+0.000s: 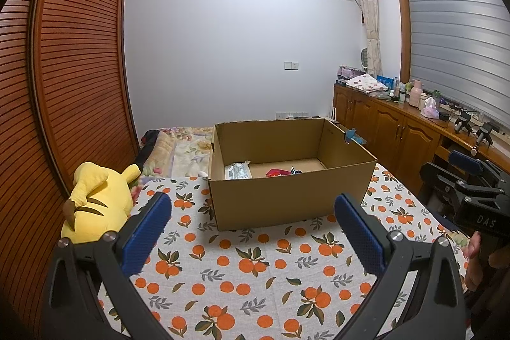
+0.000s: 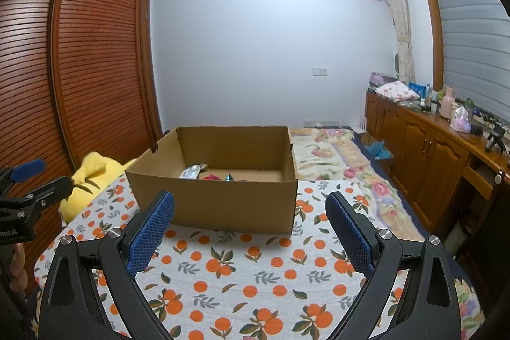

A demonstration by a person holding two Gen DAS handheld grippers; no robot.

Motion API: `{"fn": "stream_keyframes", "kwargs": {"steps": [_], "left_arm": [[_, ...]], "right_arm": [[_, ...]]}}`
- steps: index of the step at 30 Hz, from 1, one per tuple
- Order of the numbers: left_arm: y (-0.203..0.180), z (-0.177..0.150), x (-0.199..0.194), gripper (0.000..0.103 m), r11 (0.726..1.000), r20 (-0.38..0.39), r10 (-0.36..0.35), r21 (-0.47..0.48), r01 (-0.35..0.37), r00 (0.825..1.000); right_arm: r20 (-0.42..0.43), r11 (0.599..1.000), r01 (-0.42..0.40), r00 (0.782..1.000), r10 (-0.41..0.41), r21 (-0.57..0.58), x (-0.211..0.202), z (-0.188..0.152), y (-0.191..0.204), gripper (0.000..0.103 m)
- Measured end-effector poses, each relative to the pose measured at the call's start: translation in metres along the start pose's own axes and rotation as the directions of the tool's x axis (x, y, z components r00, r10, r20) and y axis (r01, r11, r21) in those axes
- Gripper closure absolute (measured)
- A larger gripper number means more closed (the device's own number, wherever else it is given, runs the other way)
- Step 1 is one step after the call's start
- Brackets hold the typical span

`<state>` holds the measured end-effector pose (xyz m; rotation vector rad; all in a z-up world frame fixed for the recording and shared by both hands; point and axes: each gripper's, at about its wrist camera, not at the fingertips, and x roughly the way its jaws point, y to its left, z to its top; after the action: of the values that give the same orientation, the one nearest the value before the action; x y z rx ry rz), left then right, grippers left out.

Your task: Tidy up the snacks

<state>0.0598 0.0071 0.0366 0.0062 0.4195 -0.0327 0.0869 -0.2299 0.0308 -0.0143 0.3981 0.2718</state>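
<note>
Both tongs wide apart, nothing held: left tongs [image 1: 251, 231], right tongs [image 2: 250, 231].

Cardboard box [image 1: 287, 196] stands open-topped straight ahead of both, on the orange-print cloth [image 1: 255, 270]. Inside, low on its floor: a silvery packet [image 1: 237, 171] toward the left wall, a red wrapper [image 1: 276, 172] beside it.

No loose snacks visible on the cloth; judged late stage, or a pause between fetches. Next move would need a fresh snack located out of view, or a tidy-up reach over the near wall.

Cloth between tongs and box is bare. Yellow plush [image 1: 95, 199] crowds the left edge; cloth drops off at right.
</note>
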Motion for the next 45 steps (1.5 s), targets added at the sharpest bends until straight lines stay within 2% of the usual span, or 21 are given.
{"fn": "stream_keyframes", "kwargs": {"steps": [45], "left_arm": [[0.0010, -0.0052, 0.0056, 0.000, 1.000, -0.013, 0.009, -0.003, -0.009, 1.000]], "right_arm": [[0.001, 1.000, 0.000, 1.000, 0.000, 0.002, -0.0007, -0.0010, -0.0032, 0.005]]}}
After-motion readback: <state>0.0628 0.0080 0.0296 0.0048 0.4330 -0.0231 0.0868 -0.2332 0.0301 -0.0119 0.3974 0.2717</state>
